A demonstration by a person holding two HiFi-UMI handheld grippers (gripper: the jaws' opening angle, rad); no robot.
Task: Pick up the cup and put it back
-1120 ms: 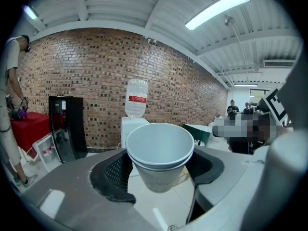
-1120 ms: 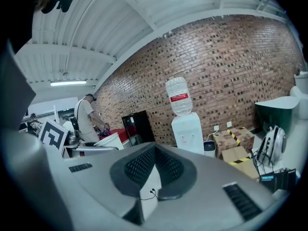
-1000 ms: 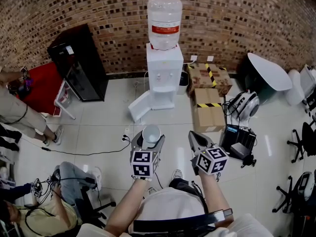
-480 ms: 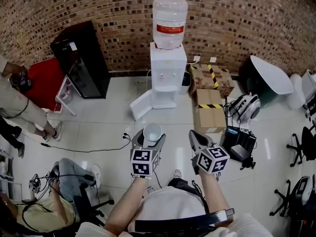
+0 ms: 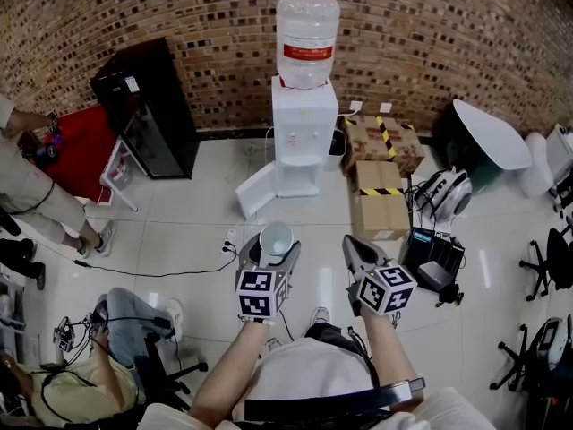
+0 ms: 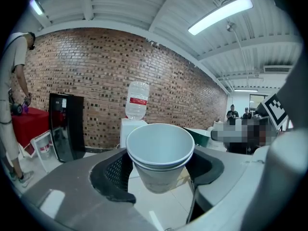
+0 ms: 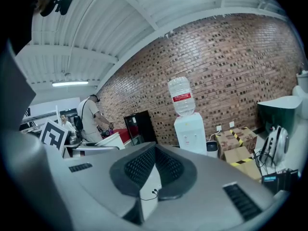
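A red-brown brick wall point(image 5: 179, 7) fills the top of the head view, and below it we see a pale, glossy tiled floor point(image 5: 188, 231) spreading across the room. Against the wall stands a tall black cabinet point(image 5: 148, 110). Well to its right is a white floor-standing water dispenser point(image 5: 304, 137), crowned by a clear plastic bottle point(image 5: 307, 38) with a red label. Just beside the dispenser, on its right, we find brown cardboard boxes point(image 5: 380, 195) striped with yellow-and-black tape.

Nearer the camera, two bare forearms reach forward. The grey left gripper point(image 5: 269, 249), topped by its black-and-white marker cube, is held out above the floor, roughly in line with the dispenser. The grey right gripper point(image 5: 354, 249) sits just beside it, apart from it and pointing the same way. Its jaws are drawn together with nothing between them, and in the right gripper view we see only a sliver of floor behind the black mesh pads.

The left gripper's jaws are clamped on a white paper cup point(image 6: 160, 150). In the left gripper view we see the black pads against its sides below the rim. The cup is upright, mouth up and empty, with its base hanging free over the tiles. A second rim line just under the first hints at two nested cups, though we cannot be sure.
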